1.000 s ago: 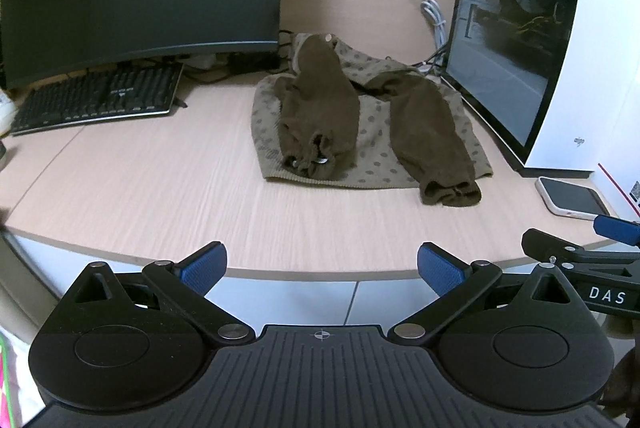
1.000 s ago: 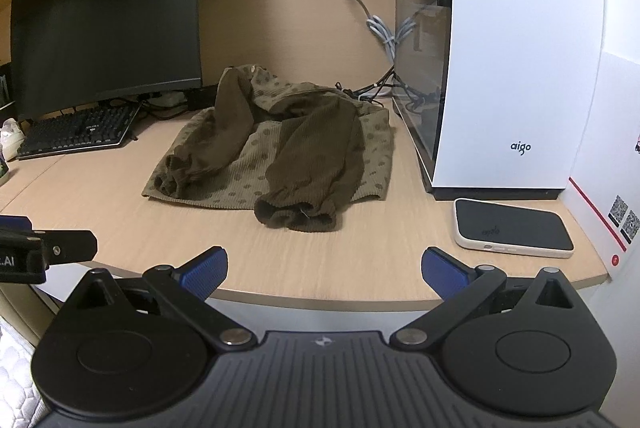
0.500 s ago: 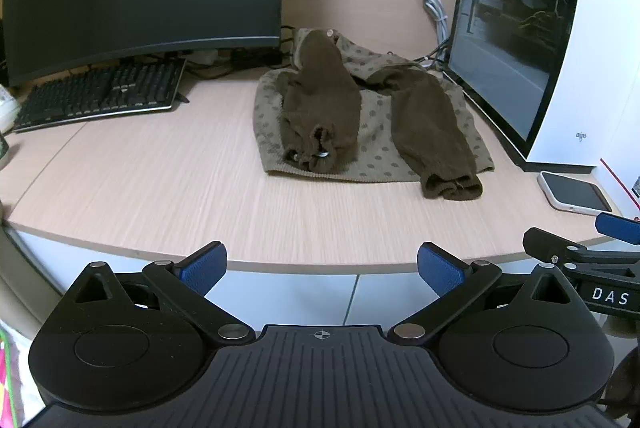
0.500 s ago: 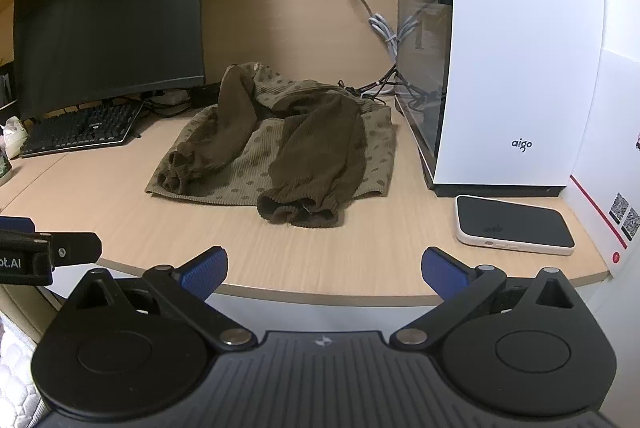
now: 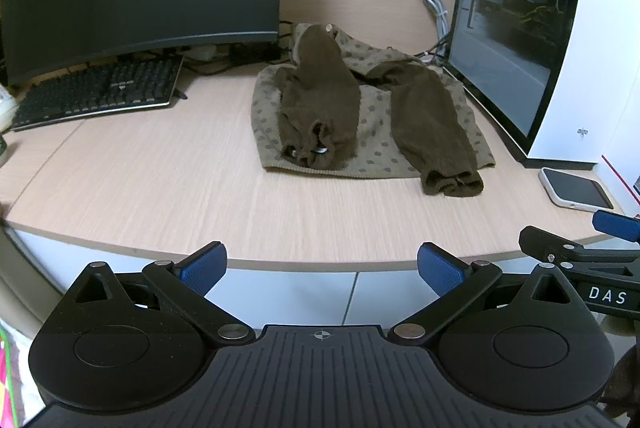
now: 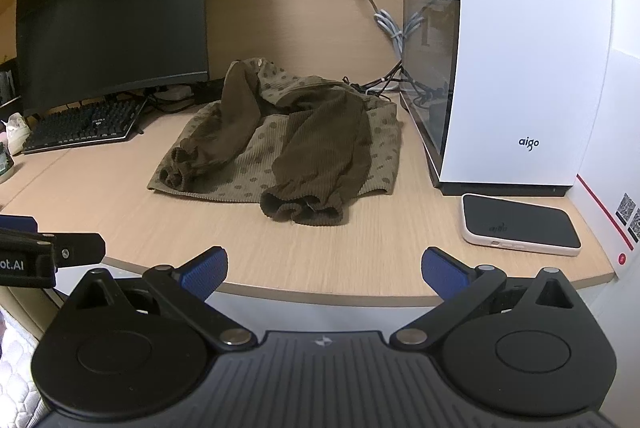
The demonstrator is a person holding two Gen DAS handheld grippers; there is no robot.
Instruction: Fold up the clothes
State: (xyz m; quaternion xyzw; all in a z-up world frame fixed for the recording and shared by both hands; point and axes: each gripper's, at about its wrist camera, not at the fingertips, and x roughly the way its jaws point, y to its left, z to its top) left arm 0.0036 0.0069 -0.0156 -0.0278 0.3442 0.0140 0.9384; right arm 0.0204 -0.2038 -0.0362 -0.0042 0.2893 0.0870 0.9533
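Both claws have backed slightly from the table [image 5: 160, 196]; left claw [image 5: 322, 264] and right claw [image 6: 324, 266] spread wide, empty, facing the sleeves-folded sweater [image 5: 372, 132].

Brown sweater [image 6: 280, 156] sleeves-folded on desk [image 6: 120, 204], right gripper [image 6: 324, 270] wide apart, empty, phone [image 6: 520, 228] beside.

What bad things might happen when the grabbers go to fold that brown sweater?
Three possible risks:
1. The sweater lies right beside the glass-sided computer case, so the right hand-held gripper might knock it.
2. The phone sits near the desk edge and could get swept off.
3. The sweater's far end bunches up near the cables, so pulling could snag them.
Both hand-held grippers, including the left, are open and off the desk.
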